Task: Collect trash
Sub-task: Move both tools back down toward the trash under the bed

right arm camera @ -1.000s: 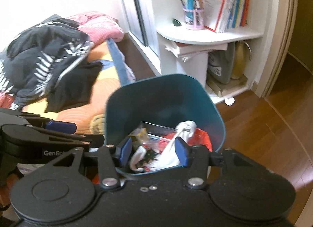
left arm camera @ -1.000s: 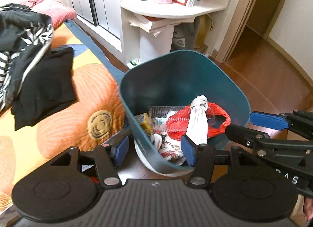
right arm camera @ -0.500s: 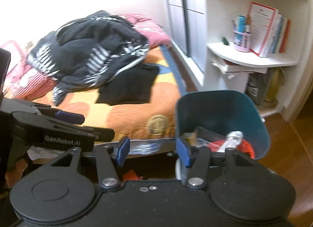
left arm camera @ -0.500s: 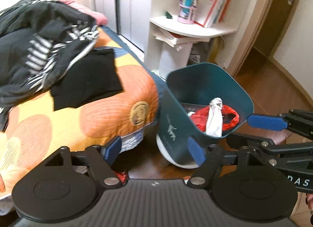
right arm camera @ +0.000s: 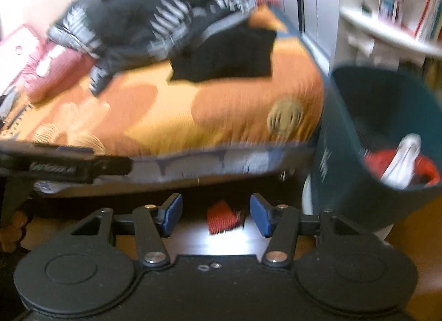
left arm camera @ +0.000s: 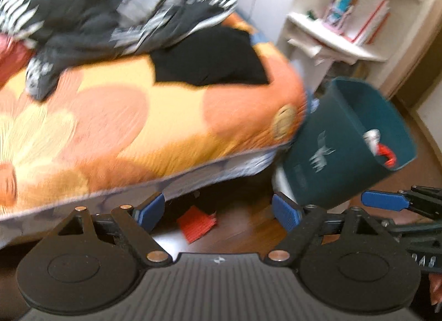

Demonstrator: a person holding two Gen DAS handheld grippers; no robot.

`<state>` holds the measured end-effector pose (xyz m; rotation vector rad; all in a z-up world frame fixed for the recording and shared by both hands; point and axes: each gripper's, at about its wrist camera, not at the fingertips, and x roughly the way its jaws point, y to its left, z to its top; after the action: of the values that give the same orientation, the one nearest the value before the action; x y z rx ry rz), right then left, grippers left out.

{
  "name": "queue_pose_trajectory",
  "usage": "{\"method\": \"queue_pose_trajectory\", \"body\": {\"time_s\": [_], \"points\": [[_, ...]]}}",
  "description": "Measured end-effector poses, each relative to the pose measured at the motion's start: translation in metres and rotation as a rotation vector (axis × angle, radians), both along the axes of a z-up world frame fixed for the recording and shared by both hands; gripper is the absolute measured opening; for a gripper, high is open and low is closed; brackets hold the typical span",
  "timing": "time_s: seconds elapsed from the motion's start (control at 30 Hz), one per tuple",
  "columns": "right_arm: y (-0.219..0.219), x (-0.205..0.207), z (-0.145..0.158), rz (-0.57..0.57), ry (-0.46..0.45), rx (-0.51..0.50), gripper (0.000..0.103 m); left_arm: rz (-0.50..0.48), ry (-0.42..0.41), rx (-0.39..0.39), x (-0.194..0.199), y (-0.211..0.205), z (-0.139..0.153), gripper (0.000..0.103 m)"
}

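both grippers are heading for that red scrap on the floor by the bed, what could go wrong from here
1. The red scrap lies flat on the floor, partly under the bed's edge; pads may slide over it or only pinch a corner.
2. Left gripper and right gripper, both open and empty, jaws just widening, aim at the same scrap and could collide.
3. The teal bin stands close beside them; a sweeping hand might tip it and spill its trash.

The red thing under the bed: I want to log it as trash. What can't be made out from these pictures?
- Red item: what it is; motion blur in both wrist views, bed's shadow hides its far edge.
- Bin contents: left wrist view, near wall hides most.
- Bin's right side: right wrist view, cut off by the edge.
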<state>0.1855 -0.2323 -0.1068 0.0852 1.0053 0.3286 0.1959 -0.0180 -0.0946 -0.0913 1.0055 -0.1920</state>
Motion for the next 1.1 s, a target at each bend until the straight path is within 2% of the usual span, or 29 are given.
{"method": "queue_pose_trajectory", "body": {"time_s": [0.2,0.33,0.57,0.67,0.83,1.0,1.1], "points": [[0.006,0.037,-0.075,-0.115,0.172,0.050,0.055,0.051,0.066,0.026,0.007,0.023,-0.077,0.085],[0.015,0.062,-0.118,-0.147,0.259,0.058,0.055,0.029,0.093,0.082,0.013,0.023,-0.127,0.085],[0.029,0.108,-0.189,-0.166,0.355,0.051,0.054,-0.073,0.114,0.147,0.036,0.014,-0.199,0.085],[0.033,0.122,-0.221,-0.177,0.370,0.034,0.054,-0.118,0.131,0.171,0.048,0.010,-0.228,0.085],[0.029,0.138,-0.277,-0.242,0.440,0.067,0.054,-0.221,0.143,0.224,0.067,-0.003,-0.279,0.085],[0.027,0.154,-0.324,-0.274,0.477,0.114,0.054,-0.332,0.155,0.248,0.081,-0.019,-0.323,0.085],[0.030,0.165,-0.346,-0.269,0.502,0.103,0.054,-0.394,0.199,0.246,0.089,-0.027,-0.352,0.085]]}}
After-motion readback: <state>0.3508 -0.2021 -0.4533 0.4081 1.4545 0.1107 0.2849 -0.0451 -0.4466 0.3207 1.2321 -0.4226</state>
